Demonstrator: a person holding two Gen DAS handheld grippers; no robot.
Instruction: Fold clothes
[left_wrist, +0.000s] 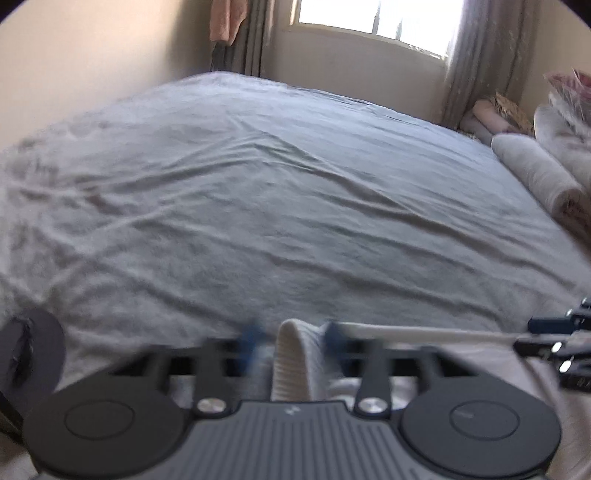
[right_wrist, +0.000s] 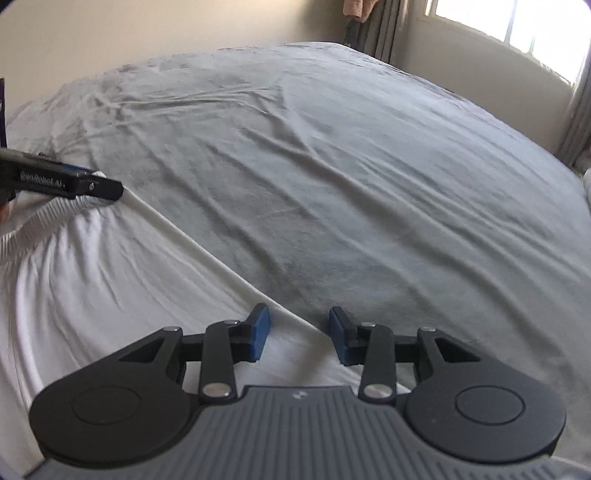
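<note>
A white garment (right_wrist: 92, 288) with a ribbed elastic band lies spread on the grey bed sheet (right_wrist: 332, 166). In the left wrist view a fold of that ribbed band (left_wrist: 291, 362) stands between the blurred blue pads of my left gripper (left_wrist: 293, 338). The right wrist view shows the left gripper (right_wrist: 107, 184) at the left, shut on the band, with wrinkles fanning out from its tip. My right gripper (right_wrist: 300, 334) is open just above the garment's straight edge, and its pads press on nothing. It also shows at the right edge of the left wrist view (left_wrist: 539, 336).
Rolled pale bedding (left_wrist: 532, 170) and a patterned bundle (left_wrist: 569, 88) are piled at the bed's right side. A bright window (left_wrist: 369, 18) with curtains stands behind the bed. A wall runs along the left. A dark round object (left_wrist: 33, 350) sits at the near left.
</note>
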